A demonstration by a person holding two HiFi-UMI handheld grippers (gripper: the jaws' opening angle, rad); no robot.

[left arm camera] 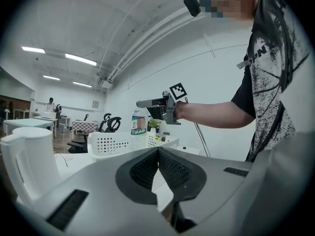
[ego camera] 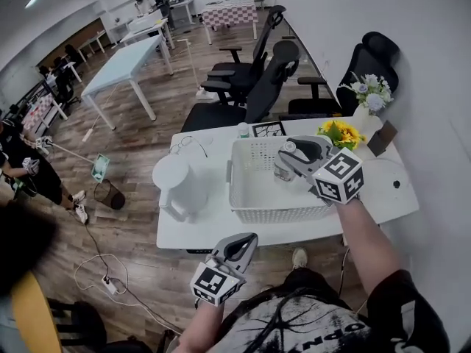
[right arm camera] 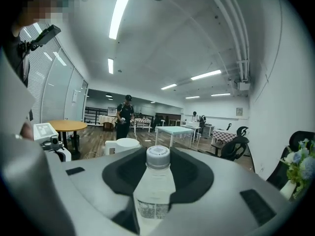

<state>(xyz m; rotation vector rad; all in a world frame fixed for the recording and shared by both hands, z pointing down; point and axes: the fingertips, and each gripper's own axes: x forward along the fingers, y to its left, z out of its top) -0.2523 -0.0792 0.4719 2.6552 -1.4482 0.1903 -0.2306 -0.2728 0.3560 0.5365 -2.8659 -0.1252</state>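
Observation:
My right gripper (ego camera: 292,155) hangs over the white perforated basket (ego camera: 276,213) on the white table (ego camera: 221,231), shut on a clear water bottle (ego camera: 282,170) with a white cap. In the right gripper view the bottle (right arm camera: 155,191) stands upright between the dark pads of that gripper (right arm camera: 158,156). My left gripper (ego camera: 246,244) is low, in front of the table's near edge, shut with nothing in it. In the left gripper view its jaws (left arm camera: 158,154) meet in a point; beyond them show the basket (left arm camera: 118,142), the bottle (left arm camera: 138,124) and the right gripper (left arm camera: 160,104).
A white kettle (ego camera: 180,186) stands left of the basket. Sunflowers (ego camera: 340,132) and a vase of pale flowers (ego camera: 370,94) sit at the table's far right corner. Black office chairs (ego camera: 250,87) stand behind the table. People stand across the room at far left.

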